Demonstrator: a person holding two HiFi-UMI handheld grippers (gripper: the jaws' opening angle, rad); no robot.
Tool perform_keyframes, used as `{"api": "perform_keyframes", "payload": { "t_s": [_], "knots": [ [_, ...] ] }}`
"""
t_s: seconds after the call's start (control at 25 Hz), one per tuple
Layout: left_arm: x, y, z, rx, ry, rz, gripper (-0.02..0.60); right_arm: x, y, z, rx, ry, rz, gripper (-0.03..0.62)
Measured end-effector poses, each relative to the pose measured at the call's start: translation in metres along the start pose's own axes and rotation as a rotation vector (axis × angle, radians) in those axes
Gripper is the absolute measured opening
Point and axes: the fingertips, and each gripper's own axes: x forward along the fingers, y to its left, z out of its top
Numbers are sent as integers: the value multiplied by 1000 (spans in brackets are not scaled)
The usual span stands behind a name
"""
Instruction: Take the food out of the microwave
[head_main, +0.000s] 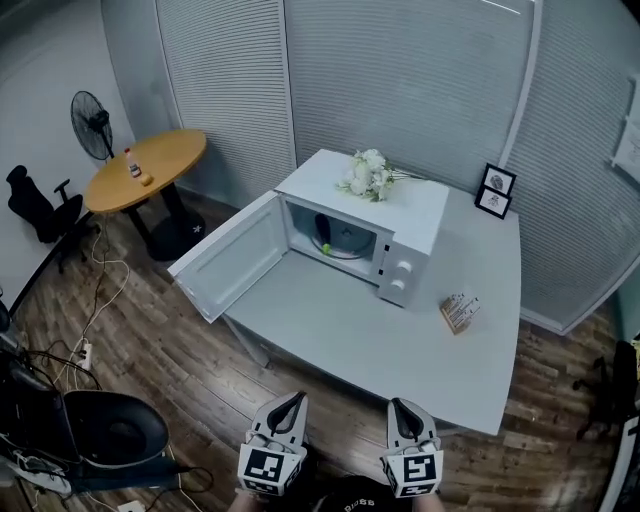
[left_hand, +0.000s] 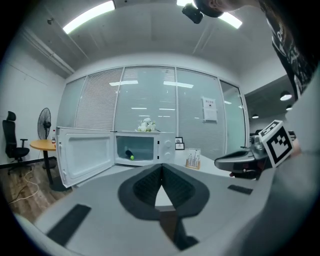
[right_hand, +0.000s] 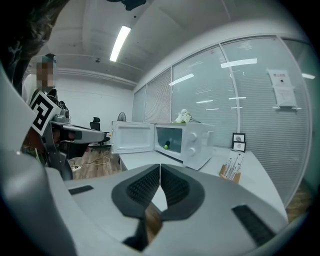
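The white microwave (head_main: 408, 218) stands on the grey table (head_main: 400, 350) with its door (head_main: 235, 262) swung wide open to the left. Inside, a plate holds a dark item and a small green piece, the food (head_main: 330, 243), also visible in the left gripper view (left_hand: 131, 156) and the right gripper view (right_hand: 166, 145). My left gripper (head_main: 292, 402) (left_hand: 161, 167) and right gripper (head_main: 400, 406) (right_hand: 160, 167) hover side by side off the table's near edge, well short of the microwave. Both are shut, with nothing between the pads.
White flowers (head_main: 368, 175) lie on top of the microwave. Two photo frames (head_main: 495, 190) stand behind it and a small card holder (head_main: 459, 312) to its right. A round wooden table (head_main: 150, 165), a fan (head_main: 95, 125) and a dark chair (head_main: 110, 430) stand to the left.
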Motion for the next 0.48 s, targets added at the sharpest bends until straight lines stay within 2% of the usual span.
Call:
{"api": "perform_keyframes", "payload": {
  "t_s": [0.28, 0.48],
  "knots": [
    [37, 48, -2, 36, 41, -90, 8, 55, 12, 18, -4, 6, -69, 5],
    [57, 88, 0, 9, 33, -121, 8, 83, 32, 28, -9, 23, -92, 5]
  ]
}}
